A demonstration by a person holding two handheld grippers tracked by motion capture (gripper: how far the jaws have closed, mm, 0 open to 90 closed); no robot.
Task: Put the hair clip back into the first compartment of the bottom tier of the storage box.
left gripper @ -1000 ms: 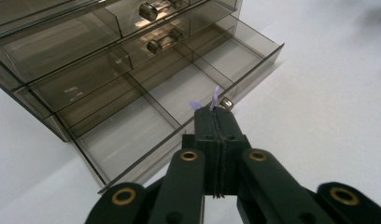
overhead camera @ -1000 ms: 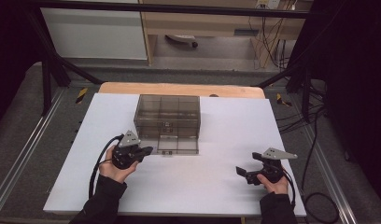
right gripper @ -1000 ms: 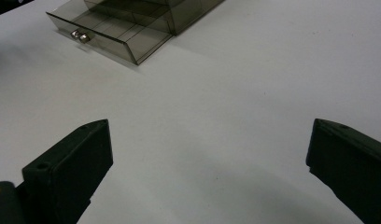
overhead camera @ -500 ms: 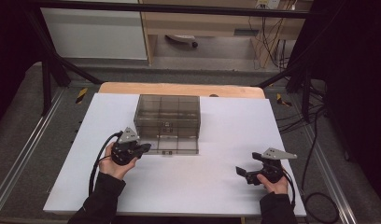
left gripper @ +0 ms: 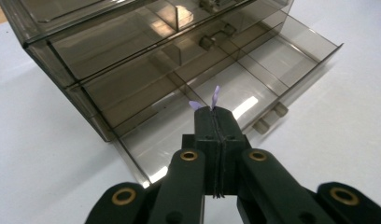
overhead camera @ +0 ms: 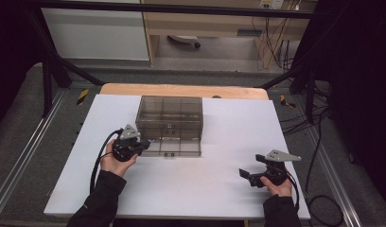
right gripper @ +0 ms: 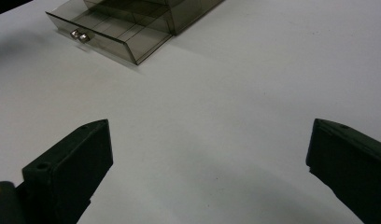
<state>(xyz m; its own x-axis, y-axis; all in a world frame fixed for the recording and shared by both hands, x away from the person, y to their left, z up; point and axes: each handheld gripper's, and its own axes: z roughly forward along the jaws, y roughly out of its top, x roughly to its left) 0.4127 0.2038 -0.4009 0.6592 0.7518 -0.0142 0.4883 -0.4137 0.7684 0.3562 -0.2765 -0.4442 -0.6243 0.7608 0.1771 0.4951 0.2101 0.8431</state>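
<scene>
One drawer [overhead camera: 174, 147] of the smoky drawer box [overhead camera: 170, 118] stands pulled out. The left gripper [left gripper: 212, 108], clamped on a small purple scrap [left gripper: 215, 96], hangs over it (not yet released). The right gripper [right gripper: 207, 154] gapes empty, well apart from the box.

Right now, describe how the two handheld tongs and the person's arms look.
Both tongs, left and right, are black, each topped by a grey three-cornered plate and trailing a black cable. The left tongs' view shows flat black jaws on arms with brass-coloured pivot rings. The person wears dark long sleeves.
</scene>
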